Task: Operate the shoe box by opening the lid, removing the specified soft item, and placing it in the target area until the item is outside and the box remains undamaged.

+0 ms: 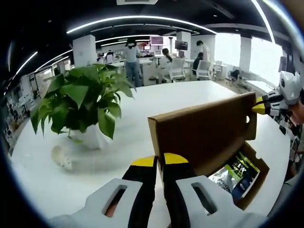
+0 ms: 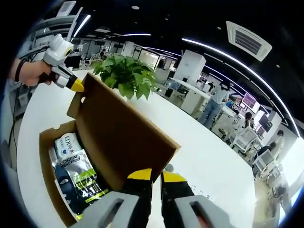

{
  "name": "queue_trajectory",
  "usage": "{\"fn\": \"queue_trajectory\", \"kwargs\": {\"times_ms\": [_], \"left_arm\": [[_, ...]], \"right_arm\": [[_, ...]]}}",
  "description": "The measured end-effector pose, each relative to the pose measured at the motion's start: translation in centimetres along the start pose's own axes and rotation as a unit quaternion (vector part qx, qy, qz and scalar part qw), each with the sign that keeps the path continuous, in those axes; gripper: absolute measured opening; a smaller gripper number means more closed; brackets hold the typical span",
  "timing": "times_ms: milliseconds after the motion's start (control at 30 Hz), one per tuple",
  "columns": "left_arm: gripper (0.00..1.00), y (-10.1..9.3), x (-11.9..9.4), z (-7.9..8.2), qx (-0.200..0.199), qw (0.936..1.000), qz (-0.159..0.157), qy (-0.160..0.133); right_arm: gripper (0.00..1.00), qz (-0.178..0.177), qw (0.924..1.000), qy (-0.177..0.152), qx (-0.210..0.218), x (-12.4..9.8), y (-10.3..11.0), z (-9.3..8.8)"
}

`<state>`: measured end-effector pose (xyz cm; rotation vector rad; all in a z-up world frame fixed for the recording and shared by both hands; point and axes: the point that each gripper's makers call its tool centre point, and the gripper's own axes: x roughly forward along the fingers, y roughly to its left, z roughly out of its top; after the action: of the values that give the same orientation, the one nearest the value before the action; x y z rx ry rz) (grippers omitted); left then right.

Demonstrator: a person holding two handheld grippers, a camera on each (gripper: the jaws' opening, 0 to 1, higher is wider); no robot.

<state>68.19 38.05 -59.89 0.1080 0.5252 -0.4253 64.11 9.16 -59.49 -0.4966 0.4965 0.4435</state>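
The brown cardboard shoe box (image 1: 260, 176) lies on the white table with its lid (image 1: 204, 133) raised upright. My left gripper (image 1: 159, 160) is shut on one end of the lid's free edge. My right gripper (image 1: 259, 108) pinches the other end. In the right gripper view, my right gripper (image 2: 156, 175) is shut on the lid (image 2: 123, 137), and my left gripper (image 2: 76, 85), held by a hand, grips the far corner. Inside the box (image 2: 47, 161) lie soft printed pouches (image 2: 76, 175), white and dark green; the pouches (image 1: 237, 173) also show below the lid.
A leafy green plant (image 1: 80, 99) in a white pot (image 1: 90, 137) stands on the round white table (image 1: 180, 95) just beyond the lid. It is the same plant (image 2: 126, 76) seen past the lid's far edge. Desks, chairs and people fill the office behind.
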Motion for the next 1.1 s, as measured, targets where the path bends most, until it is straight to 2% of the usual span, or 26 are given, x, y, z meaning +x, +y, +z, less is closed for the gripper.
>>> {"fn": "queue_trajectory", "kwargs": {"times_ms": [1100], "left_arm": [[0.04, 0.5, 3.7, -0.3, 0.009, 0.9994, -0.002, 0.033]], "right_arm": [[0.01, 0.005, 0.9994, 0.034, -0.004, 3.2, -1.2, -0.7]]}}
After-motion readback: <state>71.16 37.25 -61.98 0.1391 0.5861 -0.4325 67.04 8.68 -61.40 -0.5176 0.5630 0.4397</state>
